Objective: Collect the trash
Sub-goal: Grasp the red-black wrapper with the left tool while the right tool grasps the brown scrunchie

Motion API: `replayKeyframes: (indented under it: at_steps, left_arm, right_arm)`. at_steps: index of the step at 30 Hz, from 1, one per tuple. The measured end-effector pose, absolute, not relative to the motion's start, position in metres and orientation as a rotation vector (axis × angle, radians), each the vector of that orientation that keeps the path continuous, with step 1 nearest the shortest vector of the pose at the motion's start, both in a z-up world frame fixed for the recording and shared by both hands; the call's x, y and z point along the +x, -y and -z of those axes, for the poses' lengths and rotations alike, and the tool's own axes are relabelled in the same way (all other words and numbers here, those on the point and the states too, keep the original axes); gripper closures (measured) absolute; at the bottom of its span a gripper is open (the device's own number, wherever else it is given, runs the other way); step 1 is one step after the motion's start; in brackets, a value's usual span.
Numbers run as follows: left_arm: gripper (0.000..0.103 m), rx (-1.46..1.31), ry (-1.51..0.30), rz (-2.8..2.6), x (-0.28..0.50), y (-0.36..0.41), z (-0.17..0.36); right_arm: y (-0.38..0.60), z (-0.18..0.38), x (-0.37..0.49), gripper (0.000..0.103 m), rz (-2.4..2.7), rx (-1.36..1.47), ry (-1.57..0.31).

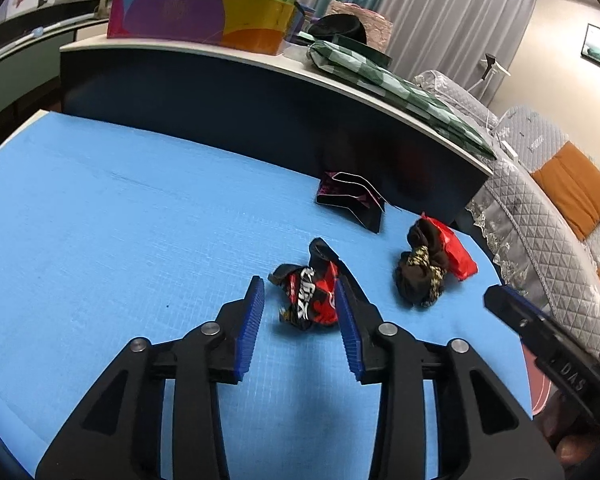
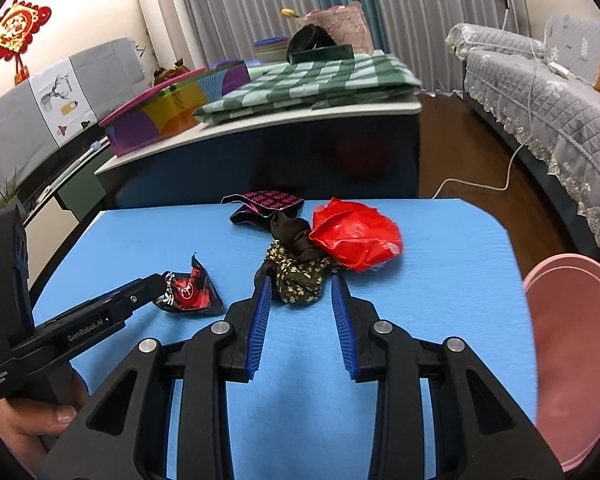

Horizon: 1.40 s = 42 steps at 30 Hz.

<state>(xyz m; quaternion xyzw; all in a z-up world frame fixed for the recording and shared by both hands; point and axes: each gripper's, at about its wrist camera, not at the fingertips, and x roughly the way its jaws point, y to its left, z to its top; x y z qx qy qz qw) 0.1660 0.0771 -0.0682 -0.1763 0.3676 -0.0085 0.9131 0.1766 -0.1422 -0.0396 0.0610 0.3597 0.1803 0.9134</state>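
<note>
A crumpled red-and-black wrapper (image 1: pixel 310 294) lies on the blue table (image 1: pixel 120 220) between the tips of my open left gripper (image 1: pixel 300 286). It also shows in the right wrist view (image 2: pixel 190 292), with the left gripper (image 2: pixel 156 284) at it. My right gripper (image 2: pixel 300 282) is open, its tips at a dark floral wad (image 2: pixel 300 274) that lies against a red plastic bag (image 2: pixel 354 238). A black-and-pink packet (image 2: pixel 266 204) lies behind them. The wad (image 1: pixel 420 272), the bag (image 1: pixel 458 252) and the packet (image 1: pixel 350 200) show in the left wrist view too.
A pink bin (image 2: pixel 572 360) stands at the table's right edge. Behind the table is a dark counter (image 2: pixel 260 152) with a colourful box (image 1: pixel 200 12) and a green checked cloth (image 2: pixel 308 80). A grey sofa (image 2: pixel 540 92) is on the right.
</note>
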Motion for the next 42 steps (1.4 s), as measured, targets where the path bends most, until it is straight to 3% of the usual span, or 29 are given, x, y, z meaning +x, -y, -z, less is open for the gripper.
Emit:
replayKeyframes:
  at_steps: [5,14,24,25,27,34,35,42]
  left_arm:
    - [0.063,-0.383,-0.778,0.015,0.171,-0.081,0.074]
    - [0.058,-0.448,-0.801,0.03,0.18,-0.083,0.082]
    - [0.059,-0.461,-0.827,0.062,0.181,-0.077,0.086]
    - [0.063,-0.46,-0.83,0.064,0.182,-0.076,0.086]
    - [0.072,-0.457,-0.83,0.087,0.181,-0.073,0.083]
    - [0.082,-0.361,-0.821,0.082,0.175,-0.059,0.07]
    - [0.091,-0.352,-0.818,0.08,0.173,-0.057,0.068]
    - [0.092,-0.312,-0.819,0.072,0.159,-0.052,0.062]
  right_arm:
    - [0.128,0.052,0.195,0.057,-0.379,0.113,-0.774]
    - [0.118,0.068,0.214,0.053,-0.373,0.102,-0.838]
    - [0.118,0.068,0.209,0.086,-0.397,0.097,-0.835]
    - [0.118,0.068,0.207,0.088,-0.398,0.088,-0.829]
    - [0.118,0.066,0.205,0.09,-0.399,0.074,-0.826]
    - [0.124,0.058,0.191,0.094,-0.41,0.069,-0.818]
    - [0.125,0.056,0.188,0.094,-0.409,0.067,-0.816]
    - [0.137,0.039,0.163,0.095,-0.394,0.063,-0.791]
